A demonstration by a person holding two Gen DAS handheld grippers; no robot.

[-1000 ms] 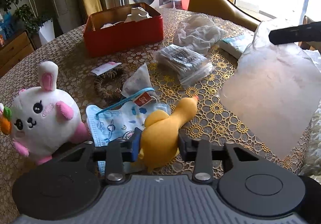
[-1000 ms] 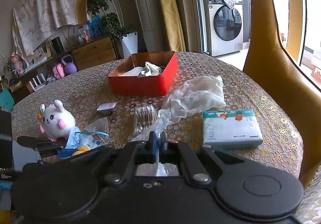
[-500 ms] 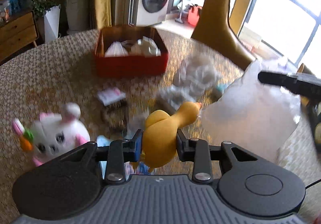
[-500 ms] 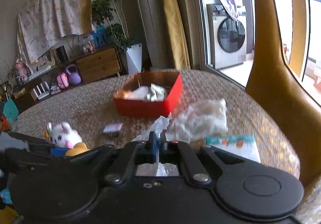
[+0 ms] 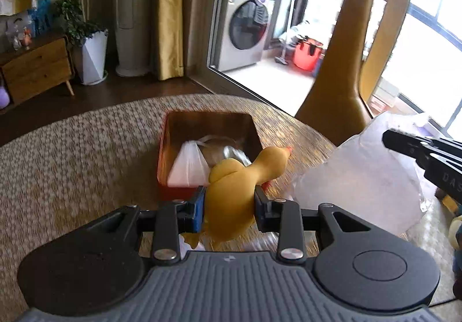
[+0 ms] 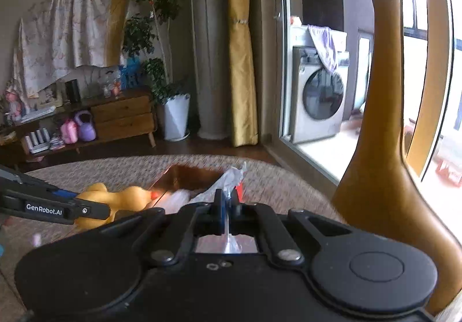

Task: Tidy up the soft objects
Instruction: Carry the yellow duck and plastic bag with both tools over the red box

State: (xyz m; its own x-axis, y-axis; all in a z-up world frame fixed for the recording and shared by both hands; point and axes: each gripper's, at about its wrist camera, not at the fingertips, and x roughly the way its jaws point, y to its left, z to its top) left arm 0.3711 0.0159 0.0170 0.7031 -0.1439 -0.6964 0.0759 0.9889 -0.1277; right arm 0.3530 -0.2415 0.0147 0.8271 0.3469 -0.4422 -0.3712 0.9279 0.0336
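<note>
Above the tabletop (image 5: 72,149), the left tool (image 5: 229,205) is clamped on a yellow rubber duck (image 5: 231,192), the pads pressing into its soft body from both sides while its neck and orange beak point forward over the near edge of the red box (image 5: 208,131). A second ago the duck was low over the tabletop beside a face mask and a white plush bunny; now both are out of the left wrist view and the box, which then sat far back, fills the middle of the picture, so the duck has been lifted and carried toward it. Inside the box lie a white bag and some other pale soft things. The right tool (image 6: 226,202) has its jaws together on the edge of a thin clear plastic bag (image 5: 358,177), which hangs beside the duck on the right; a second ago the bag lay spread on the tabletop and it is now raised off it. Both items look to be mid-carry toward the box, so the sorting is partly done, with the duck probably close to a spot where it could be let go.
</note>
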